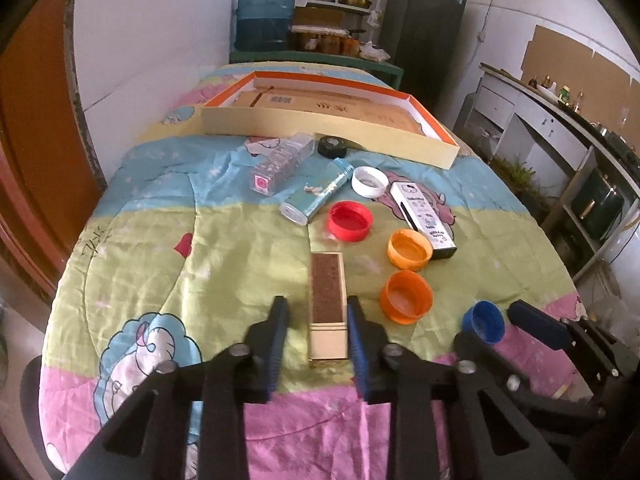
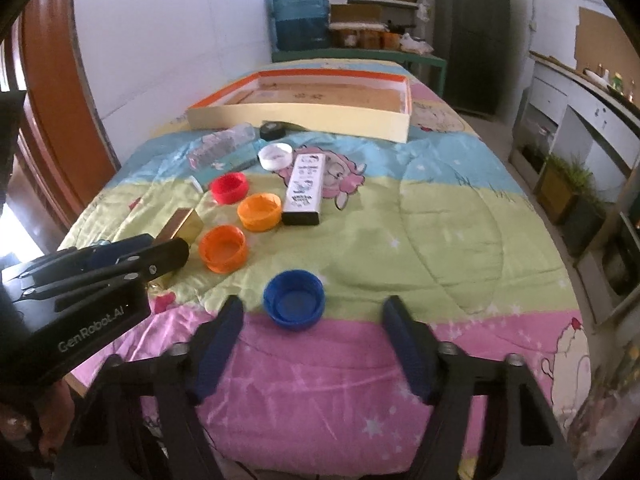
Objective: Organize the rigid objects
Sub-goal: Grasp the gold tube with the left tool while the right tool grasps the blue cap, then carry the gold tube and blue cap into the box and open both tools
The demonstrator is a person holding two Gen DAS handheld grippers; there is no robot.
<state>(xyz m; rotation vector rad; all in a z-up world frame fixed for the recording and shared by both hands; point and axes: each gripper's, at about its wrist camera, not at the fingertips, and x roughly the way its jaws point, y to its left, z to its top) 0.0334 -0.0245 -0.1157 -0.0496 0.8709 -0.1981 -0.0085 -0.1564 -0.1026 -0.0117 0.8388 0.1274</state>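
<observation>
A gold and brown box (image 1: 328, 304) lies on the quilt between the fingers of my left gripper (image 1: 318, 312); the right finger touches it and the left finger stands a little off, so the jaws are open. It also shows in the right wrist view (image 2: 182, 226). My right gripper (image 2: 312, 316) is open, with a blue cap (image 2: 294, 298) lying just ahead between its fingers. Orange caps (image 1: 406, 296) (image 1: 410, 249), a red cap (image 1: 350, 221), a white cap (image 1: 370, 181), a black cap (image 1: 331, 146), a Hello Kitty box (image 1: 424, 214), a teal tube (image 1: 316, 197) and a clear box (image 1: 282, 163) lie further out.
A shallow orange-rimmed cardboard tray (image 1: 320, 124) stands at the far end of the quilt-covered table (image 1: 160, 260). A wall and wooden door are on the left, shelves, a water jug (image 1: 264, 12) and a dark fridge beyond, a counter on the right.
</observation>
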